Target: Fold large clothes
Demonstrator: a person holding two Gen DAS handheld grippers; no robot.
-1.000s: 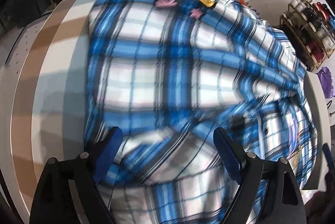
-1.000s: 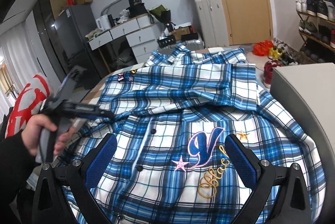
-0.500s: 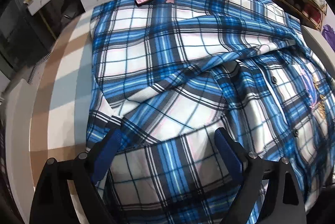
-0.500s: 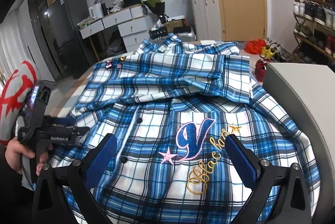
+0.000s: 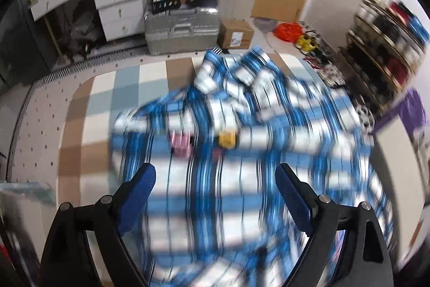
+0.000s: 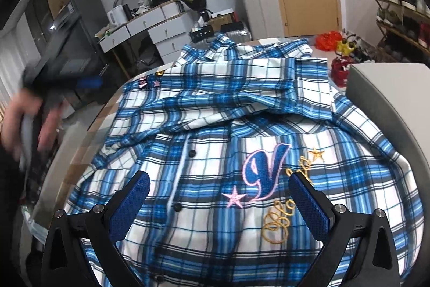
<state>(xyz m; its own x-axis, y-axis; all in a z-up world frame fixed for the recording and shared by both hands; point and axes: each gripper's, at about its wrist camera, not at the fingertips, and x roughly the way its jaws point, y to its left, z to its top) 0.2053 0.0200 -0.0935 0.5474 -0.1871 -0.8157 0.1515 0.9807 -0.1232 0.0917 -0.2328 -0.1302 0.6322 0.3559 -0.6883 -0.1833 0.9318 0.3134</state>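
Well, the left gripper (image 5: 215, 195) hangs above the shirt (image 5: 242, 152) with its jaws spread wide and nothing between them; the view from it is smeared, so the hand (image 6: 29, 120) carrying it is plainly on the move, and I'd judge it is between grabs, heading for the next bit of cloth. The right gripper (image 6: 219, 202) also stands wide open and holds nothing, hovering over the chest side of the shirt, probably waiting its turn. Just ahead of its fingers lies the big embroidered letter (image 6: 266, 171) with a pink star beside it (and gold script below). Farther out from it, one sleeve (image 6: 228, 88) lies folded across the body. The shirt is blue-and-white plaid, buttoned, spread front-up on the table (image 5: 88, 126), with the collar at the far end. It looks partly folded, somewhat rumpled.
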